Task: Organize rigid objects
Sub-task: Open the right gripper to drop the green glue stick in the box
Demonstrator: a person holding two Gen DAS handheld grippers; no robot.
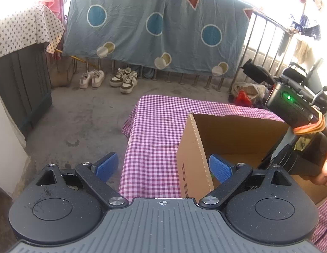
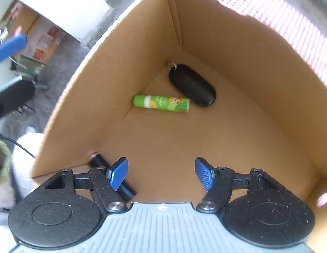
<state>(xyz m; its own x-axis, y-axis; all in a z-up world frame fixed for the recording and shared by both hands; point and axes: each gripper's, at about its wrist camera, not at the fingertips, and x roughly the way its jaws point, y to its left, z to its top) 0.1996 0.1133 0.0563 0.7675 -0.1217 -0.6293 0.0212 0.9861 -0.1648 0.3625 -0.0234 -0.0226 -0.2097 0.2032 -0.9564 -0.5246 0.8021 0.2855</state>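
A brown cardboard box [image 2: 125,67] stands on a table with a pink checked cloth [image 1: 155,126]. On its floor lie a green tube [image 2: 161,103], a black oval case [image 2: 193,85] in the far corner, and a black cylinder [image 2: 115,179] at the near left corner, partly hidden by a finger. My right gripper [image 2: 161,174] hangs open over the box, pointing down, with nothing between its blue pads. My left gripper [image 1: 164,166] is open at the box's left wall [image 1: 195,154], one pad on each side, not touching it.
The right-hand device [image 1: 298,118] and a hand [image 1: 325,172] show over the box. Several shoes [image 1: 109,79] sit on the concrete floor under a blue sheet [image 1: 155,25] hung on a railing. A dark cabinet [image 1: 22,80] stands left. Boxes [image 2: 39,44] lie beside the table.
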